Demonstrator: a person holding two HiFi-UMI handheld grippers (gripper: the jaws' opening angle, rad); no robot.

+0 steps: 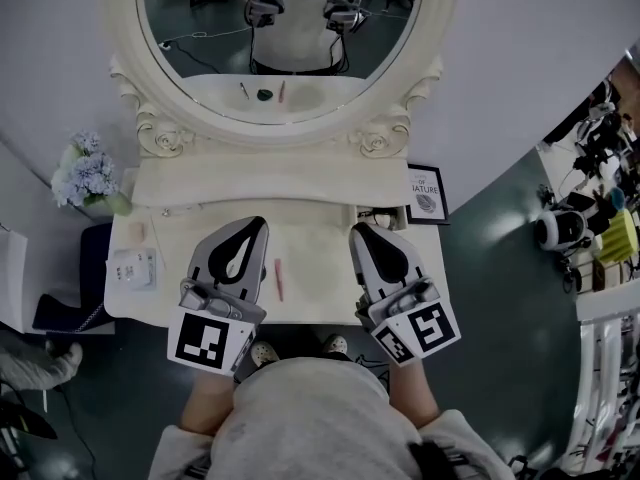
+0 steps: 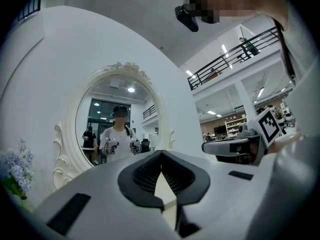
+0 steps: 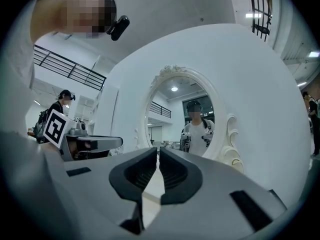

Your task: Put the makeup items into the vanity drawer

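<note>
A thin pink makeup pencil (image 1: 278, 278) lies on the cream vanity top (image 1: 310, 248), between my two grippers. My left gripper (image 1: 262, 224) hovers just left of it, jaws shut with nothing in them; in the left gripper view its tips (image 2: 161, 154) meet and point toward the mirror. Right of the pencil, my right gripper (image 1: 355, 231) is also shut and empty, and its tips (image 3: 158, 150) are pressed together in the right gripper view. No open drawer shows in any view. The mirror's reflection shows a dark round item and another thin stick on the top, which I cannot find directly.
The oval framed mirror (image 1: 285, 28) stands behind a raised shelf (image 1: 270, 180). Pale blue flowers (image 1: 85, 173) and a white box (image 1: 133, 268) sit at the left end, a small framed picture (image 1: 428, 193) at the right. The person's shoes (image 1: 300, 348) are at the vanity's front edge.
</note>
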